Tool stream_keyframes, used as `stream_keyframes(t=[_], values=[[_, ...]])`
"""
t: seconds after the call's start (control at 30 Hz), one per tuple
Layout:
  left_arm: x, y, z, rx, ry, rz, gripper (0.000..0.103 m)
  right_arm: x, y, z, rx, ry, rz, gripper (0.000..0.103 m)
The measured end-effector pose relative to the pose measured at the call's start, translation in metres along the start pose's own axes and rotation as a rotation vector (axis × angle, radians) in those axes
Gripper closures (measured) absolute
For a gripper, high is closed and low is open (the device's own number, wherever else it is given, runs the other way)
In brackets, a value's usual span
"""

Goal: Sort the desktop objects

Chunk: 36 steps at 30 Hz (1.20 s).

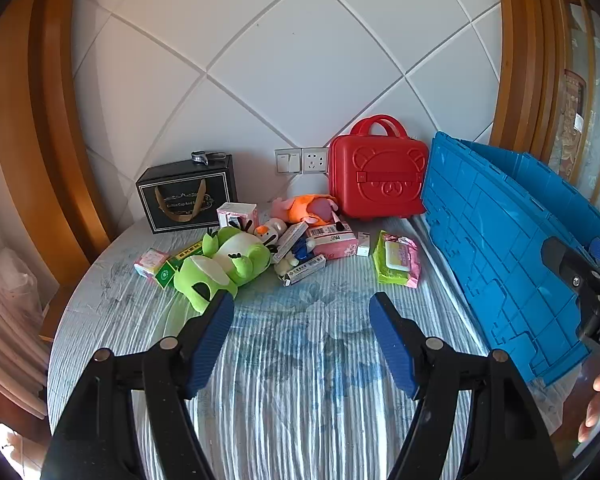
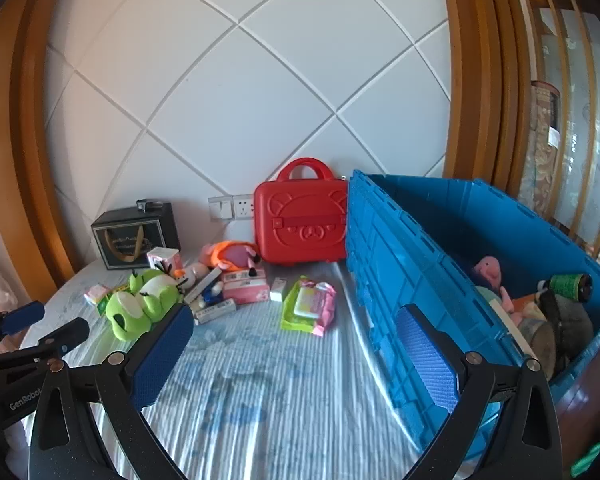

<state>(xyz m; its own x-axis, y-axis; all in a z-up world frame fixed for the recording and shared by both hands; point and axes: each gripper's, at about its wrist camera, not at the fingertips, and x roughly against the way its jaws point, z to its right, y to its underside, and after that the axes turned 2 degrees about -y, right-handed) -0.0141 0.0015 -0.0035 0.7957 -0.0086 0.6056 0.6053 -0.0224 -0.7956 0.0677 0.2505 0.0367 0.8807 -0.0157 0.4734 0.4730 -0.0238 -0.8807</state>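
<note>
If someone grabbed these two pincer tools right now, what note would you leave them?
Left gripper: open, empty, above the striped cloth.
Right gripper: wide open, empty, beside the blue crate.
Done: the crate already holds a pink plush, a dark bottle and other soft items.
Left: green frog plush, orange-pink plush, wipes pack, small boxes still piled on the cloth. Red case and black gift box stand by the wall.

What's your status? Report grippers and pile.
Left gripper, right gripper open, empty. Toy pile unsorted beside blue crate. Nothing blocking.
</note>
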Motion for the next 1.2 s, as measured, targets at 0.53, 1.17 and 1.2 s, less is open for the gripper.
stream_keyframes(t=[0.53, 1.17, 1.2], values=[[-0.002, 0.005, 0.001, 0.004, 0.004, -0.003, 0.033, -0.002, -0.002, 0.004, -0.003, -0.002, -0.002, 0.0], [-0.025, -0.003, 0.001, 0.008, -0.003, -0.045, 0.033, -0.023, -0.005, 0.006, 0.001, -0.002, -0.025, 0.0], [-0.029, -0.004, 0.001, 0.008, -0.003, -0.05, 0.033, -0.025, -0.005, 0.006, 0.002, -0.003, -0.029, 0.0]])
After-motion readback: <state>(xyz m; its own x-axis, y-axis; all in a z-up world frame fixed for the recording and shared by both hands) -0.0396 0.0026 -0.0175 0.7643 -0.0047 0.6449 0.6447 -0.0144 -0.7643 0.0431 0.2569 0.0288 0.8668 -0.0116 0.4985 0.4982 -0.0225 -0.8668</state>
